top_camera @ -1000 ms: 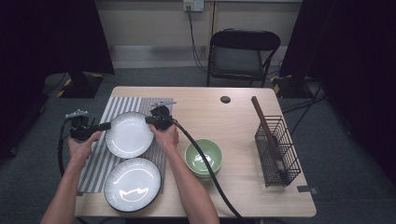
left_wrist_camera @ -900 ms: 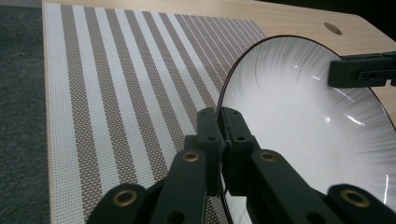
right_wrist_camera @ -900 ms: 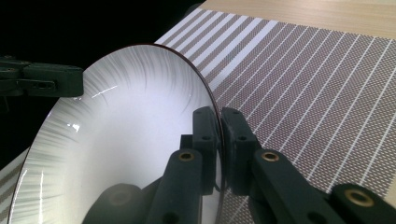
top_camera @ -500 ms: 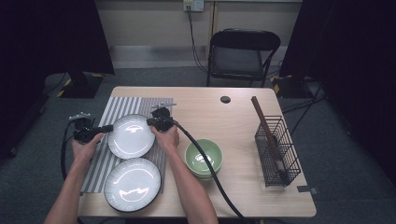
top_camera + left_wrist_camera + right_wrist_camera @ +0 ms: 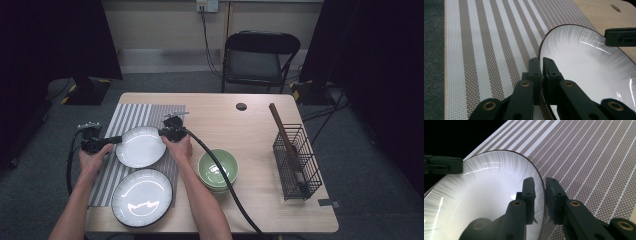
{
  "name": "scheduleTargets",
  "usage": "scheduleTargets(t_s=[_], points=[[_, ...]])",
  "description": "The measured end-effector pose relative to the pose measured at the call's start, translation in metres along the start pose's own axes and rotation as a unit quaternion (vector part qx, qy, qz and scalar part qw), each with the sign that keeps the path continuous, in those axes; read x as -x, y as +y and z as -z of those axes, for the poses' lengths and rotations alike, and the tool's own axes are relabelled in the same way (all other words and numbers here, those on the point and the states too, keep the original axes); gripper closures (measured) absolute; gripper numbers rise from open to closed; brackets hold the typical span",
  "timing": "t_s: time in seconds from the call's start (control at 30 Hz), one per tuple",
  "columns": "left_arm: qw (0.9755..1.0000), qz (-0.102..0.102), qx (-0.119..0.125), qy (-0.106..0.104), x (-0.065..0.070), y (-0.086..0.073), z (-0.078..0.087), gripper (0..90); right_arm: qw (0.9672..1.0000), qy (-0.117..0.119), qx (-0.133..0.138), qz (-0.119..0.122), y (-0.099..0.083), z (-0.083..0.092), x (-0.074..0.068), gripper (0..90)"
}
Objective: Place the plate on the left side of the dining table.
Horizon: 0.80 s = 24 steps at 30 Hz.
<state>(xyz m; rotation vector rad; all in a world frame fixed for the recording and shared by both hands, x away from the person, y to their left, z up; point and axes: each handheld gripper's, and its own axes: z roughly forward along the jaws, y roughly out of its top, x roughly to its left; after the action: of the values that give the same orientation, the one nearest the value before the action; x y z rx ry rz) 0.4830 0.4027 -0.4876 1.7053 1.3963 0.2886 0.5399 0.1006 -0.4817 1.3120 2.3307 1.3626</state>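
A white plate with a dark rim (image 5: 140, 146) lies over the striped placemat (image 5: 132, 117), between my two grippers. My left gripper (image 5: 119, 140) is at the plate's left edge. In the left gripper view it (image 5: 541, 65) is shut on the rim of the plate (image 5: 586, 65). My right gripper (image 5: 162, 132) is at the plate's right edge. Its jaws have just been opening. In the right gripper view it (image 5: 540, 185) straddles the rim of the plate (image 5: 481, 187), with a gap beside the rim.
A second white plate (image 5: 141, 196) rests on the near end of the placemat. A green bowl (image 5: 218, 169) sits right of my right forearm. A black wire basket (image 5: 296, 161) holding a wooden-handled tool (image 5: 285, 135) stands at the table's right. A black chair (image 5: 260, 55) stands behind the table.
The plate sits a touch nearer to me than a second ago. Both hands stay at its rim.
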Motion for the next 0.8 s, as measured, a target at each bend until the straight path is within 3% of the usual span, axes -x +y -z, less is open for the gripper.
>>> scheduleTargets(t_s=[0.3,0.5,0.8], points=[[1.0,0.001,0.001,-0.003,-0.001,-0.001,0.002,86.0,1.0,0.0,0.002,0.0,-0.003,0.003,0.0,76.2],[0.9999,0.005,0.015,-0.005,-0.001,0.002,0.013,82.4,0.9999,-0.002,0.012,-0.006,-0.002,0.01,0.0,75.2],[0.9997,-0.015,0.016,-0.005,0.011,0.009,0.026,72.0,0.9998,0.0,0.016,-0.01,0.0,0.016,-0.001,72.0]])
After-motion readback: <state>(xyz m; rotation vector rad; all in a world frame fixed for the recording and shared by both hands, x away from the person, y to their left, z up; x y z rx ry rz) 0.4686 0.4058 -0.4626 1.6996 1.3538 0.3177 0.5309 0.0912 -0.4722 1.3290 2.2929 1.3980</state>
